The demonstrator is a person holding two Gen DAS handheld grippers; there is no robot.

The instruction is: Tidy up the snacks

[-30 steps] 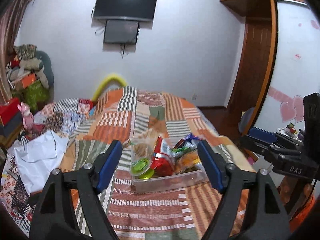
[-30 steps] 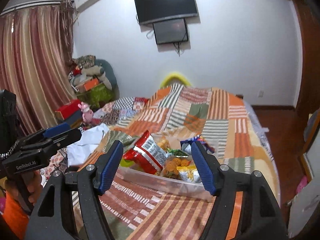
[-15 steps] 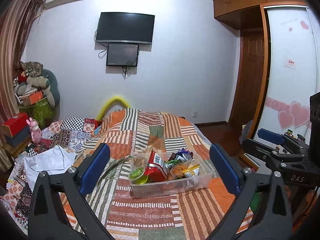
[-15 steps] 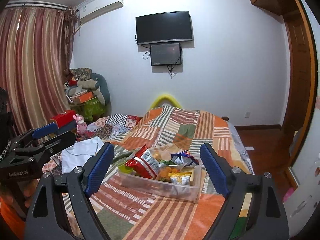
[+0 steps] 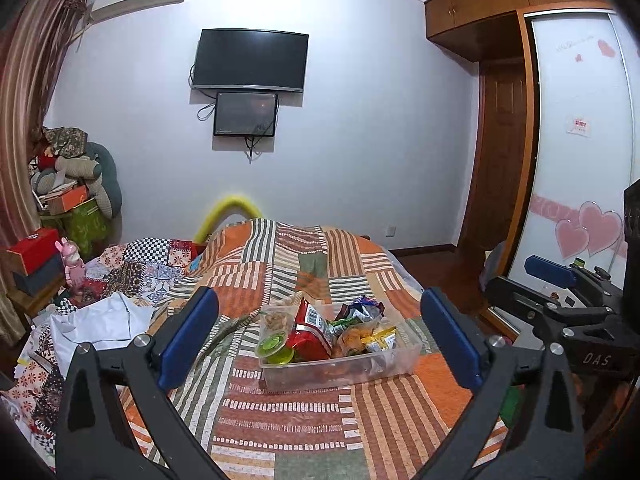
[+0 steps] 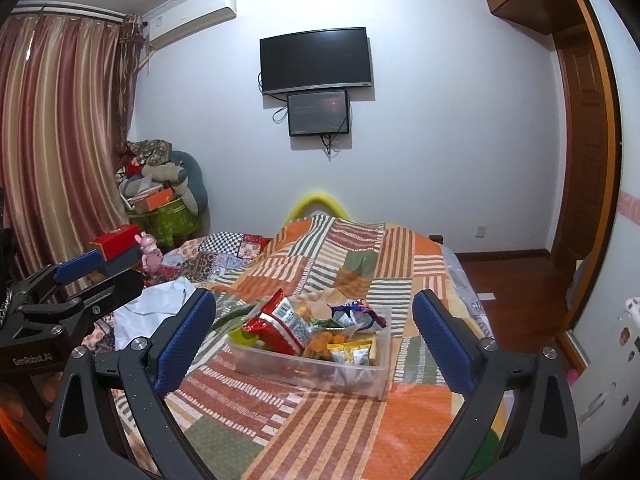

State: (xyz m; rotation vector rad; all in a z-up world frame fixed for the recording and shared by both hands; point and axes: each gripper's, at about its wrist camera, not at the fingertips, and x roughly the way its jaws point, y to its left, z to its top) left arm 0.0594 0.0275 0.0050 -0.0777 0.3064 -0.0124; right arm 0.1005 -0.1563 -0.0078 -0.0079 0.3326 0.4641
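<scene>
A clear plastic bin (image 5: 400, 360) (image 6: 312, 372) sits on the patchwork bed. It holds a red chip bag (image 5: 310, 326) (image 6: 280, 324), a green jelly cup (image 5: 274, 346), a purple-and-white packet (image 6: 360, 314), small yellow packets (image 6: 352, 352) and other snacks. My left gripper (image 5: 320, 340) is wide open and empty, held back from the bin and above the bed. My right gripper (image 6: 314, 338) is also wide open and empty, at a similar distance. Each gripper shows at the edge of the other's view.
The striped patchwork quilt (image 5: 304, 420) covers the bed. A white cloth (image 5: 100, 324) and patterned bedding lie at the left. A cluttered corner with boxes and cushions (image 5: 68, 196) is far left. A wardrobe (image 5: 580, 160) and door stand at the right.
Both grippers have pulled back and up from the bin, and their jaws have opened wider. The bin now looks smaller and farther away in both views.
</scene>
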